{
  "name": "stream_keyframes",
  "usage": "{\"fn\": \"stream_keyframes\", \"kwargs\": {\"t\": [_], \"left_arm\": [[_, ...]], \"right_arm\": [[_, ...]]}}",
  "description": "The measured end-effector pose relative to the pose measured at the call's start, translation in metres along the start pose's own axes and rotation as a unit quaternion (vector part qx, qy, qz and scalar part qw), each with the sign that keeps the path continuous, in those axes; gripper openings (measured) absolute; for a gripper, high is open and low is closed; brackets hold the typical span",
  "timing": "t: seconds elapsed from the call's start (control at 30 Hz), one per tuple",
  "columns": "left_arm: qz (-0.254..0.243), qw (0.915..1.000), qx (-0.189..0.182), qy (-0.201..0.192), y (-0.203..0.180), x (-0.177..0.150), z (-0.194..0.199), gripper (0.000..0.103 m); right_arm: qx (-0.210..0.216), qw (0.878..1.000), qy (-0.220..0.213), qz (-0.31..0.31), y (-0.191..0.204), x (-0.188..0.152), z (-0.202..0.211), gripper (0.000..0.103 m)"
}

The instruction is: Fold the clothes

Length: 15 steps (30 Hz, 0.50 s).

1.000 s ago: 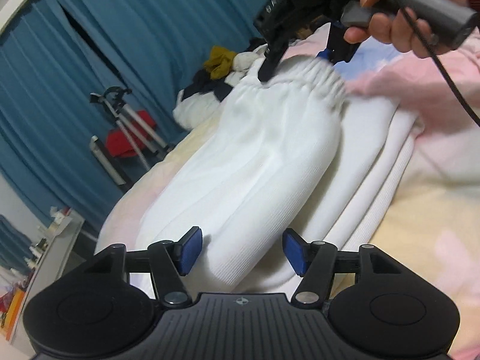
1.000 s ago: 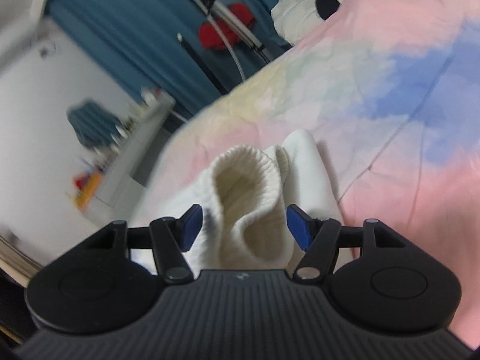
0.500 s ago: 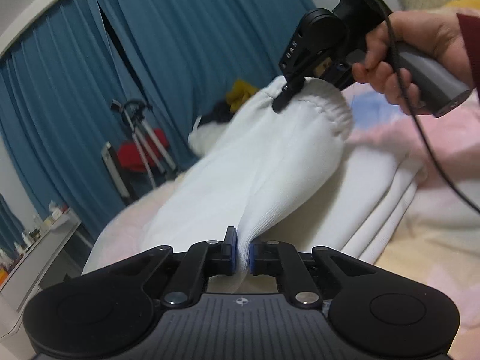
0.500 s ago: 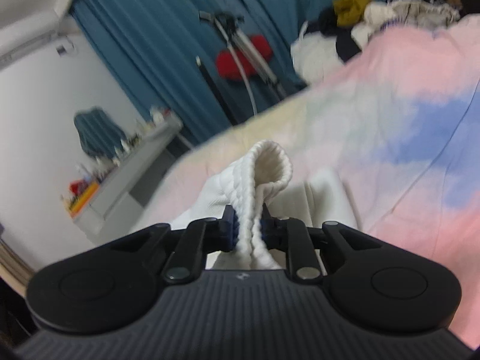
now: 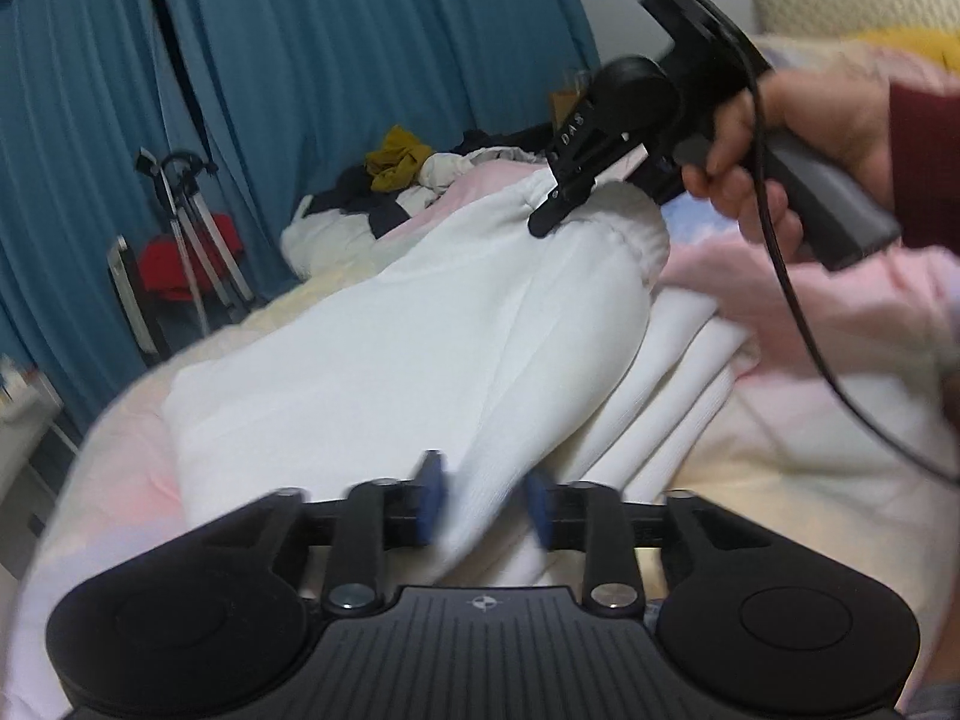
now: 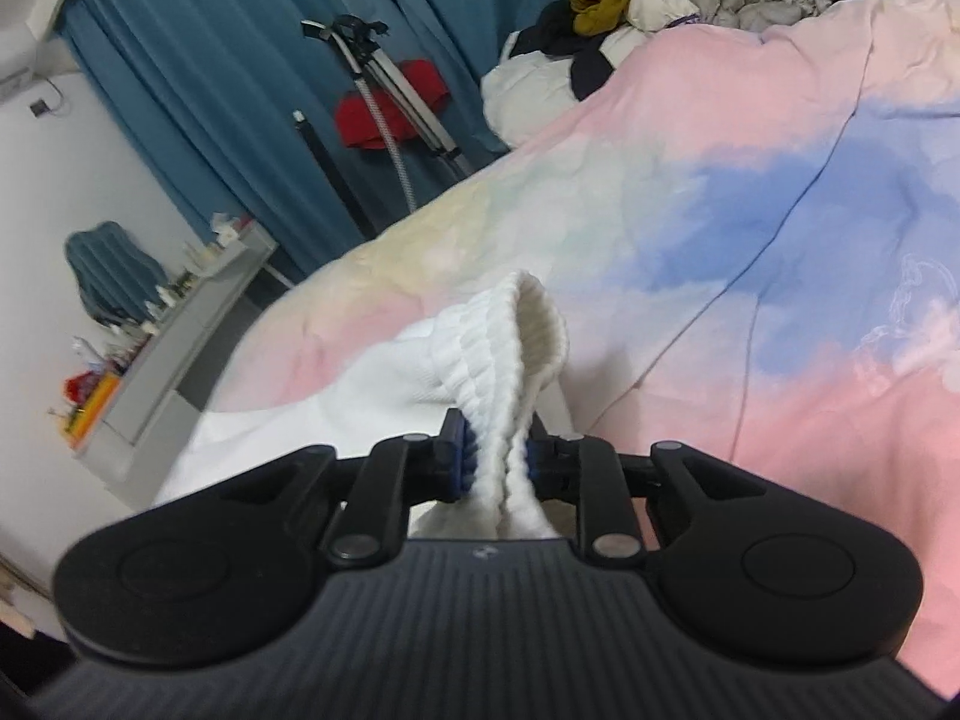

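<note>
A white ribbed garment (image 5: pixel 420 330) lies on the pastel bedspread (image 6: pixel 780 210), one part raised over folded layers. My left gripper (image 5: pixel 485 501) is at its near end. Its jaws are opening, blurred, with a fold of the fabric between the blue pads (image 5: pixel 432 498), which no longer pinch it. At the far end a hand (image 5: pixel 780 150) holds my right gripper (image 5: pixel 576 192) at the gathered cuff. In the right wrist view the right gripper (image 6: pixel 495 462) squeezes the ribbed cuff (image 6: pixel 528 336) between its pads; its jaws are opening slightly but still press the cuff, which stands up in a loop.
A heap of mixed clothes (image 6: pixel 630 0) lies at the bed's far end. Beside the bed stand a tripod (image 5: pixel 192 222) with a red item and blue curtains (image 5: pixel 360 60). A grey shelf (image 6: pixel 180 330) with small things is at the left. A black cable (image 5: pixel 798 312) hangs from the right gripper.
Both grippers went from wide open to pinching the white garment. The left jaws have since parted again. The right holds the cuff, now lifted off the bed.
</note>
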<state>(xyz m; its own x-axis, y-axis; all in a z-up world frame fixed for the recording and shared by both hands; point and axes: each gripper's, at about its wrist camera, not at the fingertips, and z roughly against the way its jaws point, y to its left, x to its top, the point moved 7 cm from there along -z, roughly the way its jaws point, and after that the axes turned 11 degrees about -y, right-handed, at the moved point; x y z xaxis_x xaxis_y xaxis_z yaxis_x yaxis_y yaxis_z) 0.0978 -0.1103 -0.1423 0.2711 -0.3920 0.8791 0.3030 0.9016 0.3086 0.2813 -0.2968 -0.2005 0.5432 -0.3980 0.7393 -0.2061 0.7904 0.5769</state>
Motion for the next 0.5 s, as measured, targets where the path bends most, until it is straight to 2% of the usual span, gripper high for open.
{"fn": "stream_keyframes", "kwargs": {"t": [0.07, 0.13, 0.2, 0.23, 0.27, 0.37, 0.43, 0.5], "left_arm": [[0.018, 0.9996, -0.018, -0.013, -0.009, 0.004, 0.019, 0.052], [0.034, 0.9984, -0.035, -0.028, 0.005, 0.014, 0.015, 0.062], [0.066, 0.9957, -0.046, -0.045, 0.014, 0.02, 0.024, 0.074], [0.085, 0.9937, -0.049, -0.053, 0.018, 0.024, 0.031, 0.076], [0.109, 0.9909, -0.05, -0.061, 0.027, 0.028, 0.036, 0.08], [0.179, 0.9809, -0.035, -0.069, 0.059, 0.032, 0.046, 0.086], [0.223, 0.9732, -0.012, -0.053, 0.084, 0.026, 0.042, 0.087], [0.279, 0.9598, 0.011, -0.025, 0.112, 0.016, 0.034, 0.088]], "right_arm": [[-0.002, 1.0, -0.004, -0.015, 0.0, 0.0, 0.011, 0.035], [-0.006, 0.999, -0.007, -0.032, 0.002, -0.002, 0.026, 0.043], [-0.016, 0.999, -0.007, -0.03, 0.005, -0.003, 0.042, 0.06], [-0.023, 0.999, -0.004, -0.023, 0.005, -0.003, 0.049, 0.071], [-0.029, 0.999, -0.001, -0.016, 0.006, -0.003, 0.056, 0.078], [-0.029, 0.999, 0.012, -0.02, 0.005, -0.005, 0.07, 0.08], [-0.034, 0.999, 0.028, -0.021, 0.004, -0.012, 0.072, 0.085], [-0.038, 0.998, 0.046, -0.018, 0.004, -0.021, 0.067, 0.086]]}}
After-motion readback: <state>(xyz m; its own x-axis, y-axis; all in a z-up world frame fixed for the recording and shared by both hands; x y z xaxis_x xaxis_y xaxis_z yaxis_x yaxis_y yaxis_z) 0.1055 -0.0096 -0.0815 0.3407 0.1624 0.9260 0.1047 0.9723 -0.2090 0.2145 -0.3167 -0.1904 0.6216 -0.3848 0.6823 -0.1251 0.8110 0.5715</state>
